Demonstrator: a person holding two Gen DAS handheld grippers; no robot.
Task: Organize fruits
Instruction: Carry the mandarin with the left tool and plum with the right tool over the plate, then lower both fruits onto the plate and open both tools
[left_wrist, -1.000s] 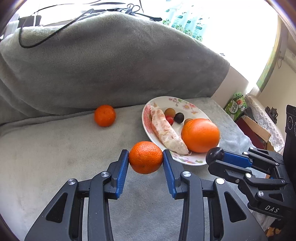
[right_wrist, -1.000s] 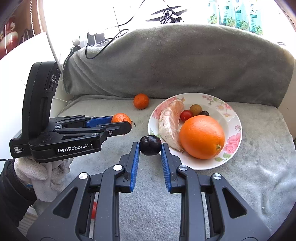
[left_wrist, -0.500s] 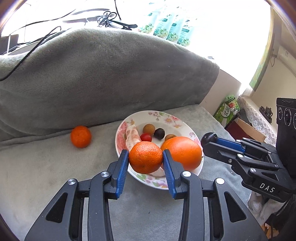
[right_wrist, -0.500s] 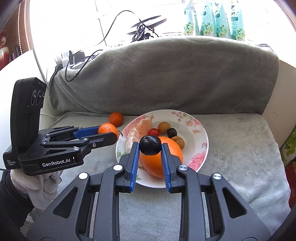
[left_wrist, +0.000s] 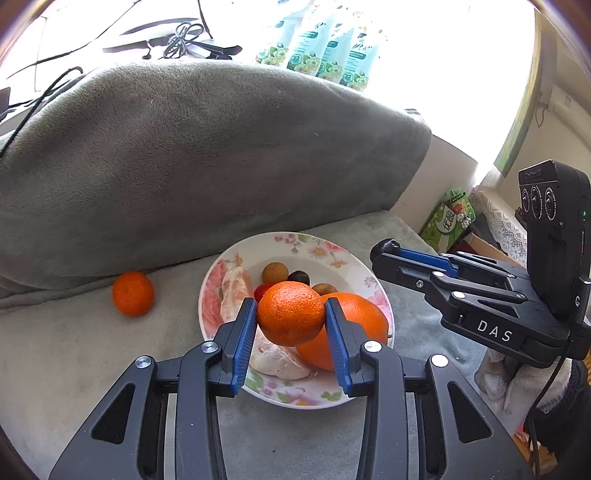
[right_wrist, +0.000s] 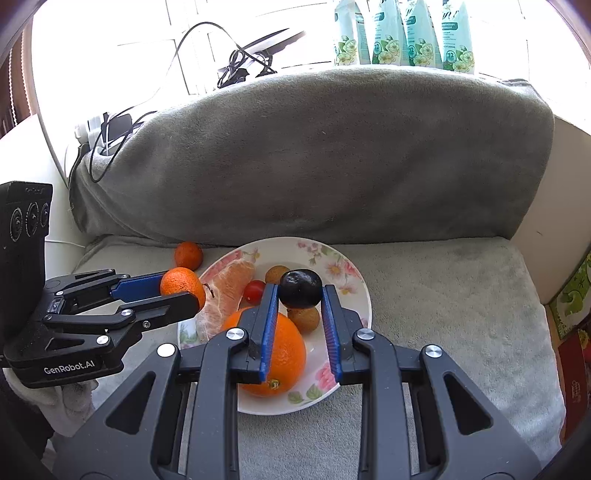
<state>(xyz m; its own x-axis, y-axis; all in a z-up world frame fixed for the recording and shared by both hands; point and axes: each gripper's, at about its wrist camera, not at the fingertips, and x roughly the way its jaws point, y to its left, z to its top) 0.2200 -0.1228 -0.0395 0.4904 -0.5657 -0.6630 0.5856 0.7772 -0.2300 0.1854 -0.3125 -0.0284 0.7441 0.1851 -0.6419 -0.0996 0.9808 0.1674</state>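
A: Small orange mandarin with pebbled skin is pinched between the blue pads of the left hand-held gripper, carried in the air over the near-left part of the round white floral plate. Small dark purple plum is clamped in the right hand-held gripper, jaws nearly together on it, above the plate's middle.

B: Risks?

A: Plate is crowded: large smooth orange, peeled pale-pink citrus segment, red cherry tomato, two brown round fruits. Release the mandarin from this height and I'd expect it to hit the big orange or the segment and roll off the rim onto the grey fleece cover. Plum is rounder and slicker, so same problem, worse.

B: Collision between the two tools?

A: Possible. Both point at the same plate from opposite sides, tips near each other. Stagger the drops.

B: Anything left out?

A: A second small orange mandarin lies on the grey cover left of the plate, just beside it, apart from both tools. Not yet collected.

B: Grip margin?

A: Each fruit sits at the pad tips, not deep. A sideways jolt could squeeze it out forward.
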